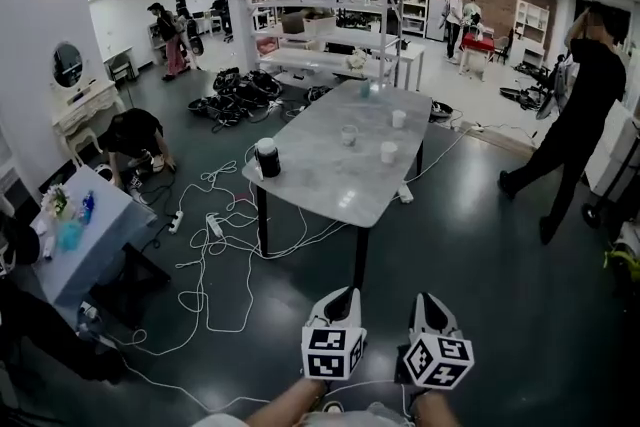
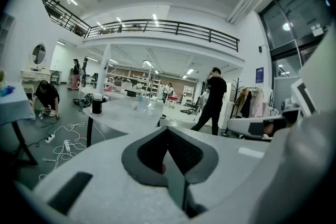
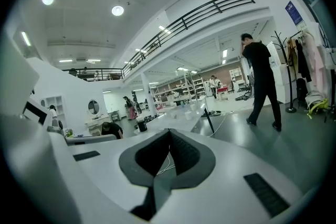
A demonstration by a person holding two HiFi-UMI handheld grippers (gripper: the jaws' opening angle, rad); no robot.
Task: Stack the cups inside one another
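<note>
Three cups stand far ahead on a grey marble-topped table (image 1: 330,180): a clear cup (image 1: 348,134), a white cup (image 1: 399,118) and another white cup (image 1: 388,152). Both grippers hang low near my body, well short of the table and touching nothing. My left gripper (image 1: 341,299) is shut and empty, its tips meeting in the left gripper view (image 2: 168,129). My right gripper (image 1: 428,304) beside it is shut and empty too (image 3: 169,131). In the gripper views the table (image 2: 123,113) lies far off, with the cups only tiny shapes.
A black canister with a white lid (image 1: 267,157) stands at the table's left edge. White cables and power strips (image 1: 215,245) sprawl over the dark floor left of the table. A person (image 1: 575,115) stands at the right, another crouches (image 1: 135,140) at the left. A small cluttered table (image 1: 90,235) stands near left.
</note>
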